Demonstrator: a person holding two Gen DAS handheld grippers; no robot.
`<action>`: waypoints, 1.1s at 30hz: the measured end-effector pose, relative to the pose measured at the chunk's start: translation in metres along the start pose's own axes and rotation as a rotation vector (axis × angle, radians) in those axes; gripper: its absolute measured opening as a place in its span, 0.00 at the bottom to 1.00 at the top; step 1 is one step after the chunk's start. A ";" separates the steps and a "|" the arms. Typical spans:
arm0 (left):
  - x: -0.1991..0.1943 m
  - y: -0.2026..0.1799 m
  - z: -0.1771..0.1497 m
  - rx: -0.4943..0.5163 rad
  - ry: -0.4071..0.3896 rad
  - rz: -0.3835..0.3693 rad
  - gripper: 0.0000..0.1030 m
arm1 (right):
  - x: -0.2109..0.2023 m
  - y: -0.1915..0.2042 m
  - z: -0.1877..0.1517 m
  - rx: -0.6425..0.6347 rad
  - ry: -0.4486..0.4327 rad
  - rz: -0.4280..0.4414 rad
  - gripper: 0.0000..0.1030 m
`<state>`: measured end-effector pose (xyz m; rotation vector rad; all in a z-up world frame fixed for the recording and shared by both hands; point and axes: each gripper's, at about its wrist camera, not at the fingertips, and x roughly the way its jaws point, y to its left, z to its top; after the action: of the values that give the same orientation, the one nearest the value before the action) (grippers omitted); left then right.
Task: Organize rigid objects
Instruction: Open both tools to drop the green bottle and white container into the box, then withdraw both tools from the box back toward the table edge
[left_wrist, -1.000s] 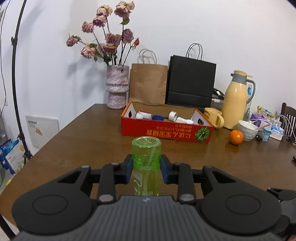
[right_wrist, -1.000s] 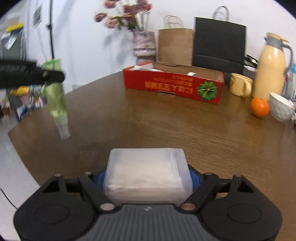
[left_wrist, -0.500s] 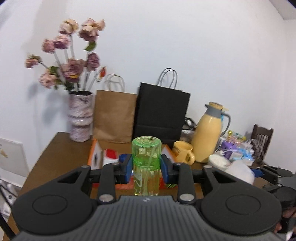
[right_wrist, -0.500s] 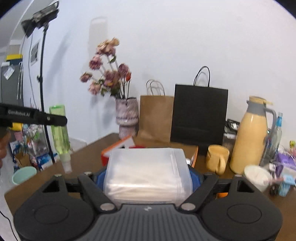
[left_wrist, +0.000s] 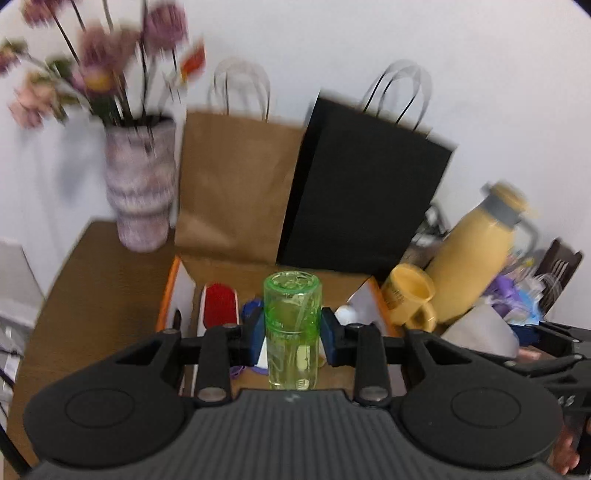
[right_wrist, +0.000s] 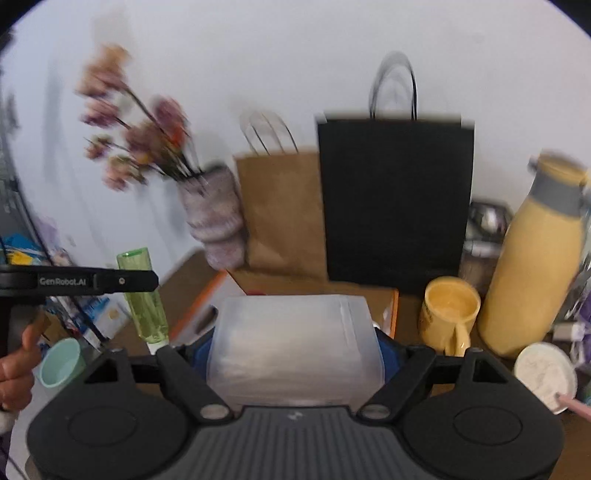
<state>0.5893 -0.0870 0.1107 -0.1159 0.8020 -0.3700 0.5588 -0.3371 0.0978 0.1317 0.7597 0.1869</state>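
Observation:
My left gripper (left_wrist: 292, 334) is shut on a clear green bottle (left_wrist: 291, 328), held base forward just above the open red cardboard box (left_wrist: 168, 295). The box holds a red-and-white item (left_wrist: 218, 306), a blue item and a white one. My right gripper (right_wrist: 295, 350) is shut on a translucent white plastic box (right_wrist: 293, 350), held above the near side of the red box (right_wrist: 207, 295). The left gripper with the green bottle (right_wrist: 142, 295) shows at the left of the right wrist view. The plastic box hides most of the red box there.
Behind the red box stand a brown paper bag (left_wrist: 236, 184), a black paper bag (left_wrist: 362, 199) and a vase of flowers (left_wrist: 140, 188). To the right are a yellow mug (left_wrist: 408, 299), a yellow thermos jug (left_wrist: 476, 258) and a white bowl (right_wrist: 545, 373). A teal cup (right_wrist: 61, 363) is low at left.
Both grippers have moved forward to the red box and now look down into it. Both holds are unchanged.

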 end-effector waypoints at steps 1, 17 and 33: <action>0.020 0.001 0.002 -0.006 0.035 0.025 0.31 | 0.024 -0.004 0.002 0.004 0.040 -0.024 0.79; 0.195 -0.005 -0.022 0.068 0.219 0.200 0.91 | 0.194 -0.001 -0.043 -0.073 0.265 -0.158 0.93; 0.016 0.033 -0.032 0.065 -0.003 0.323 0.99 | 0.060 0.000 -0.044 -0.016 0.051 -0.136 0.95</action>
<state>0.5859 -0.0610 0.0703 0.0733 0.7899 -0.0903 0.5712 -0.3223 0.0255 0.0602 0.8152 0.0671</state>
